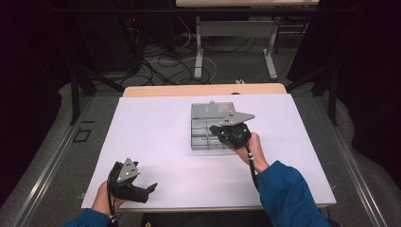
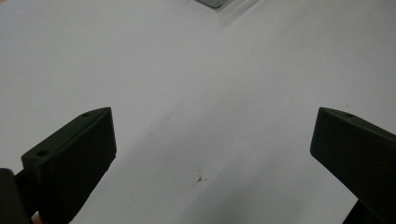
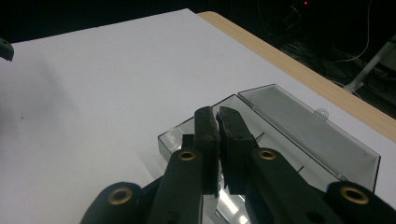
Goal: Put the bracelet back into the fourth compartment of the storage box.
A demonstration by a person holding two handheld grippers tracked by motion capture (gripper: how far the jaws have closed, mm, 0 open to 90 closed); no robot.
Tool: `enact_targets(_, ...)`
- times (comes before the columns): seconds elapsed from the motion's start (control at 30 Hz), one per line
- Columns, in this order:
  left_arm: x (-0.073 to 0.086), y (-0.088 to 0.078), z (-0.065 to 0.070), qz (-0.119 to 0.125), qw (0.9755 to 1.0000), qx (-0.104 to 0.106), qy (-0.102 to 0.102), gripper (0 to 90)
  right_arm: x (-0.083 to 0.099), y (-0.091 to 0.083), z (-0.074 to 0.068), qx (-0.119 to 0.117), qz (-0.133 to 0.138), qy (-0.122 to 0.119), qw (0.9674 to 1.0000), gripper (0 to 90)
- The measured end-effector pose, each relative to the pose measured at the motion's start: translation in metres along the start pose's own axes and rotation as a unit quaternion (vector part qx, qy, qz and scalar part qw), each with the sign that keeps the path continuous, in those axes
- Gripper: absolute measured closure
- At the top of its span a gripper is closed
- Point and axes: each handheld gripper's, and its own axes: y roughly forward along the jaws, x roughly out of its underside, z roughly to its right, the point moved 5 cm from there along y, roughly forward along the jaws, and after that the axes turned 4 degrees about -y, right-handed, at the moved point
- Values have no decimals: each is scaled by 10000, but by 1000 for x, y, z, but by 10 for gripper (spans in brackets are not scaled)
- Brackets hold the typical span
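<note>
No legible text, label, brand, number or sign in any view. Clear plastic box (image 1: pixel 208 127): no lettering readable on lid or base. White table sheet (image 1: pixel 156 142): blank, small dark specks, no characters. Grey plates on top of grippers: bare holes, no markings. Black jaws: unmarked. Background cabling and table frame too dark and small for anything to be read.

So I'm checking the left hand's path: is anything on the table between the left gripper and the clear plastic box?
Nothing visible: only bare white table lies between the left gripper and the clear plastic box.
</note>
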Motion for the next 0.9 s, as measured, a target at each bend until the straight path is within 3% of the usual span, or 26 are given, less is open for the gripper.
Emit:
enact_targets(0.37, 0, 0, 0, -1, 10000, 13, -6, 2, -6, 10, 1, 29, 33, -27, 10000, 868)
enact_targets(0.9, 0, 0, 0, 2, 10000, 28, -8, 2, -9, 23, 4, 106, 11, 146, 9998, 867)
